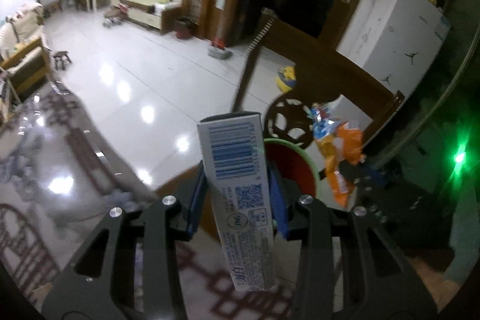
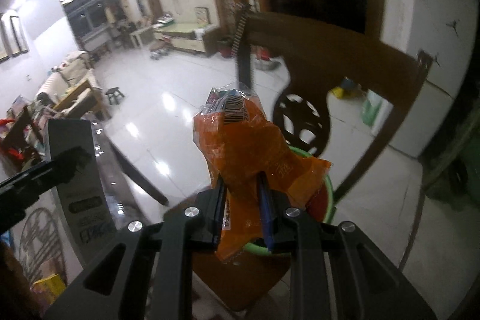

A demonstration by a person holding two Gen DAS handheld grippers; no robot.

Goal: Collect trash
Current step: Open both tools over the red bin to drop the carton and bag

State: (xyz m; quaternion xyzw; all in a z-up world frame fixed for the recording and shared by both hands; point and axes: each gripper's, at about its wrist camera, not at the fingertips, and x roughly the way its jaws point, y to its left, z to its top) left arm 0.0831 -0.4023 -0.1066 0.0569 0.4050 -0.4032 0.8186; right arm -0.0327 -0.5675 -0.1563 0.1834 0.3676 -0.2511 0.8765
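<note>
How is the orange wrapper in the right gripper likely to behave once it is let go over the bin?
The orange wrapper looks thin and crumpled, so probably floppy and very light. Pinched low in the right gripper, it may cling to a pad or drift rather than drop straight into the green-rimmed bin.

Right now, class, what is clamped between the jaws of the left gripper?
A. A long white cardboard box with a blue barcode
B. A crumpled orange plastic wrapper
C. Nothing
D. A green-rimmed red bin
A: in the left wrist view the left gripper is shut on the long white cardboard box; the orange wrapper sits in the right gripper.
</note>
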